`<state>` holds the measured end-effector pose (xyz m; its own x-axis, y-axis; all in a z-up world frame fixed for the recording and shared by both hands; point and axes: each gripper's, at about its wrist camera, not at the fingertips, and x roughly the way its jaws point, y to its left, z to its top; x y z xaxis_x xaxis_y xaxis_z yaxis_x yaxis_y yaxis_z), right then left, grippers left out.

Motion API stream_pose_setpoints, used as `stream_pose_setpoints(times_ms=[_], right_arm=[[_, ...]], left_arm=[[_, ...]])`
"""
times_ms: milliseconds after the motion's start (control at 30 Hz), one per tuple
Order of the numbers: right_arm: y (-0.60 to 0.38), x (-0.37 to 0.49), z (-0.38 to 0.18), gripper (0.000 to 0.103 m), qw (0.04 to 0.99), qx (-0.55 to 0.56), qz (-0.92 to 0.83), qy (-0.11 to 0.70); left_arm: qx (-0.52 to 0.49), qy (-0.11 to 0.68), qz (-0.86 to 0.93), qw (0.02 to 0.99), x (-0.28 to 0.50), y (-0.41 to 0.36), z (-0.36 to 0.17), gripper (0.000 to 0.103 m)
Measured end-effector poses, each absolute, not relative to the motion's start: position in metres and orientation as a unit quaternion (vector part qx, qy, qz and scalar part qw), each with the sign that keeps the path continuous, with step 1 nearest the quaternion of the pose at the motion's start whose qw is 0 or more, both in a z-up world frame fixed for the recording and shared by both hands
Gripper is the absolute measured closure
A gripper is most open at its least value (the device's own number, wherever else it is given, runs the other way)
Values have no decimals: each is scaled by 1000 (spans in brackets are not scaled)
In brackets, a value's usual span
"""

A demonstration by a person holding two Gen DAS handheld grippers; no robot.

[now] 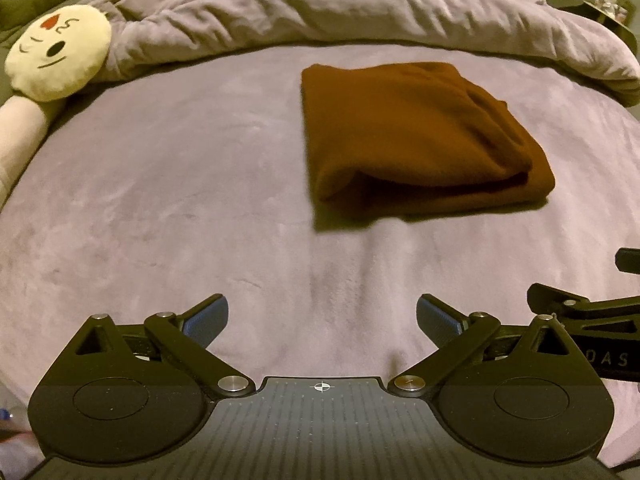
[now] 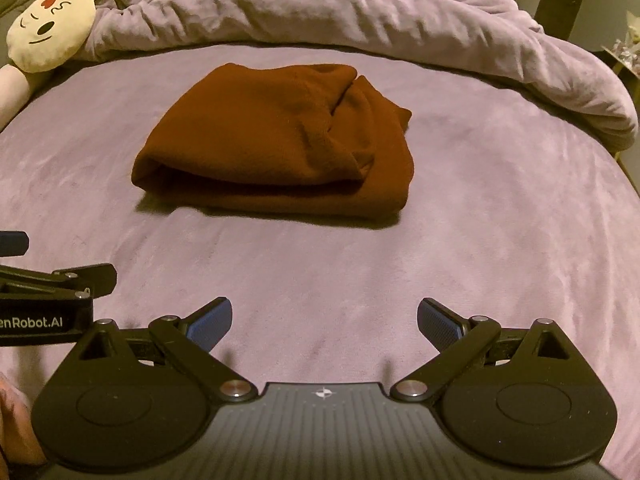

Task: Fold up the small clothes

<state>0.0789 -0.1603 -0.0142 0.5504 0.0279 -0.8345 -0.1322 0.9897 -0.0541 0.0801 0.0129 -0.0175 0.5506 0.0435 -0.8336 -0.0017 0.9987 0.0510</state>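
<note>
A brown garment [image 1: 416, 136] lies folded into a thick rectangle on the lilac bed cover [image 1: 180, 184]. It shows ahead and to the right in the left wrist view and ahead, slightly left, in the right wrist view [image 2: 276, 144]. My left gripper [image 1: 322, 318] is open and empty, held back from the garment's near edge. My right gripper [image 2: 325, 320] is open and empty too, also short of the garment. Each gripper shows at the edge of the other's view: the right one [image 1: 592, 308], the left one [image 2: 52, 284].
A bunched lilac duvet [image 1: 360, 4] runs along the far side of the bed. A cream round face cushion [image 1: 60, 52] lies at the far left on a pale bolster [image 1: 20, 132]. The bed edge drops off at the far right [image 2: 624, 160].
</note>
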Motion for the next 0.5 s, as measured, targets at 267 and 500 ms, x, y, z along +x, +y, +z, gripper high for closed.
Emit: stream_pose_setpoints(times_ms=[267, 500], right_arm=[[-161, 80, -13, 4, 880, -49, 42, 471], [-161, 79, -12, 4, 881, -45, 42, 469]], left_arm=[[22, 477, 12, 879, 81, 12, -17, 0], [24, 476, 10, 879, 80, 11, -17, 0]])
